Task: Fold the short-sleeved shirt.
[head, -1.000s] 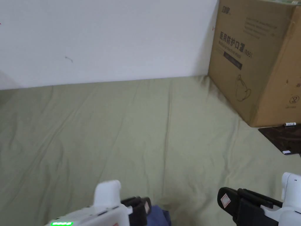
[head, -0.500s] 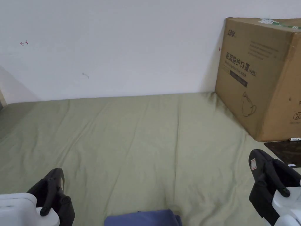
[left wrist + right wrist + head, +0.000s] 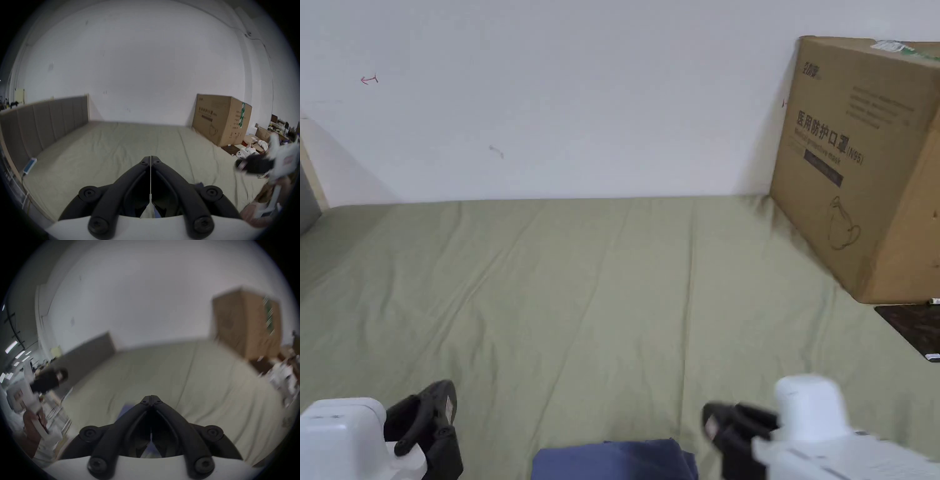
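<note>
Right at the near edge of the bed lay the blue shirt [image 3: 615, 459], bunched in a small heap, with most of it cut off at the bottom of the head view. The left gripper [image 3: 439, 420] hung just beside it on one side, and in its own view its jaws were pressed together with nothing between them. The right gripper [image 3: 726, 432] hung just beside it on the other side, jaws also pressed together and empty, and its picture was smeared as if it was moving fast.

That speed could be trouble. A fast gripper with closed jaws might just poke the shirt and push it off the near edge. If the jaws did not spread first, they could grab nothing. If they bit too deep, they might pinch the green sheet [image 3: 625, 294] too and drag it up.

Farther off, the big cardboard box [image 3: 862, 169] stood against the white wall [image 3: 581, 94], well apart from the shirt.
</note>
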`<state>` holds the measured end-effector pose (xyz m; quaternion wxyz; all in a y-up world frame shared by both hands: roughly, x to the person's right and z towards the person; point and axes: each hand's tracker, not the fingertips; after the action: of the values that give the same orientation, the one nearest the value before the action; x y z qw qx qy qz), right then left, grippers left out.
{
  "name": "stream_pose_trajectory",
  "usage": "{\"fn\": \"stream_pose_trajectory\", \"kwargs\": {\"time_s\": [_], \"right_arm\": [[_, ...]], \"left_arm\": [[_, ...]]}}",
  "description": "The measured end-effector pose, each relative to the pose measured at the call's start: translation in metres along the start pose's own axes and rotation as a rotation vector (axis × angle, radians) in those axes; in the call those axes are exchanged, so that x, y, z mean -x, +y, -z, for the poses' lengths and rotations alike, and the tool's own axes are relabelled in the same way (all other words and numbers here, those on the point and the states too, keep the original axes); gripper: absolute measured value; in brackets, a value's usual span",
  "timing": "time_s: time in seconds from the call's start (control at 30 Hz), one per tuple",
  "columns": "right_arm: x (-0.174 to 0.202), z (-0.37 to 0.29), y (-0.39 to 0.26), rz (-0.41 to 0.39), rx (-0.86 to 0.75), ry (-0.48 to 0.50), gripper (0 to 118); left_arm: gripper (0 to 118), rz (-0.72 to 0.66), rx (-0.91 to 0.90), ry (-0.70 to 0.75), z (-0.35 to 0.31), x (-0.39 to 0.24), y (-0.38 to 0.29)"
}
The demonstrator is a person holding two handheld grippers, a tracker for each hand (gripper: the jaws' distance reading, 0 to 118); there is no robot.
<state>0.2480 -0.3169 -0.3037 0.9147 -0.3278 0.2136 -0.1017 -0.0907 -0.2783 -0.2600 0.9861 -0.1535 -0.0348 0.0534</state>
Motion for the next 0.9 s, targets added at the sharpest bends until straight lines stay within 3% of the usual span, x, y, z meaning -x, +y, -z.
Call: {"fn": "stream_pose_trajectory", "kwargs": {"time_s": [0.13, 0.23, 0.27, 0.3, 0.33, 0.4, 0.43, 0.63, 0.7, 0.73, 0.8, 0.83, 0.87, 0.9], "right_arm": [[-0.030, 0.075, -0.034, 0.164, 0.277, 0.000, 0], [-0.055, 0.104, -0.061, 0.139, 0.421, -0.125, 0], [-0.065, 0.110, -0.070, 0.148, 0.452, -0.102, 0], [-0.070, 0.105, -0.074, 0.199, 0.389, -0.064, 0], [-0.074, 0.102, -0.071, 0.253, 0.344, -0.045, 0], [-0.077, 0.106, -0.067, 0.278, 0.385, -0.045, 0], [-0.075, 0.103, -0.066, 0.272, 0.384, -0.047, 0], [-0.070, 0.102, -0.066, 0.217, 0.387, -0.050, 0], [-0.073, 0.102, -0.066, 0.241, 0.387, -0.045, 0], [-0.074, 0.102, -0.067, 0.254, 0.387, -0.043, 0], [-0.075, 0.102, -0.067, 0.271, 0.387, -0.039, 0], [-0.074, 0.102, -0.066, 0.273, 0.388, -0.040, 0], [-0.075, 0.102, -0.066, 0.276, 0.388, -0.041, 0], [-0.075, 0.102, -0.066, 0.278, 0.389, -0.039, 0]], "left_arm": [[0, -0.154, 0.159, -0.040, 0.018, 0.033, -0.016], [1, -0.258, 0.250, -0.111, 0.034, 0.061, -0.029], [4, -0.299, 0.300, -0.173, 0.042, 0.070, -0.034], [20, -0.341, 0.347, -0.237, 0.051, 0.079, -0.040], [45, -0.391, 0.392, -0.297, 0.062, 0.086, -0.047], [109, -0.527, 0.522, -0.468, 0.090, 0.098, -0.068], [118, -0.573, 0.571, -0.527, 0.103, 0.100, -0.078], [118, -0.826, 0.747, -0.711, 0.183, 0.095, -0.156], [118, -0.978, 0.839, -0.926, 0.214, 0.067, -0.190], [118, -1.016, 0.796, -1.014, 0.218, 0.058, -0.194], [117, -1.014, 0.809, -1.070, 0.234, 0.040, -0.198], [106, -0.990, 0.816, -1.001, 0.238, 0.040, -0.199], [72, -0.925, 0.845, -0.875, 0.245, 0.042, -0.204], [15, -0.782, 0.903, -0.689, 0.247, 0.040, -0.210]]}}
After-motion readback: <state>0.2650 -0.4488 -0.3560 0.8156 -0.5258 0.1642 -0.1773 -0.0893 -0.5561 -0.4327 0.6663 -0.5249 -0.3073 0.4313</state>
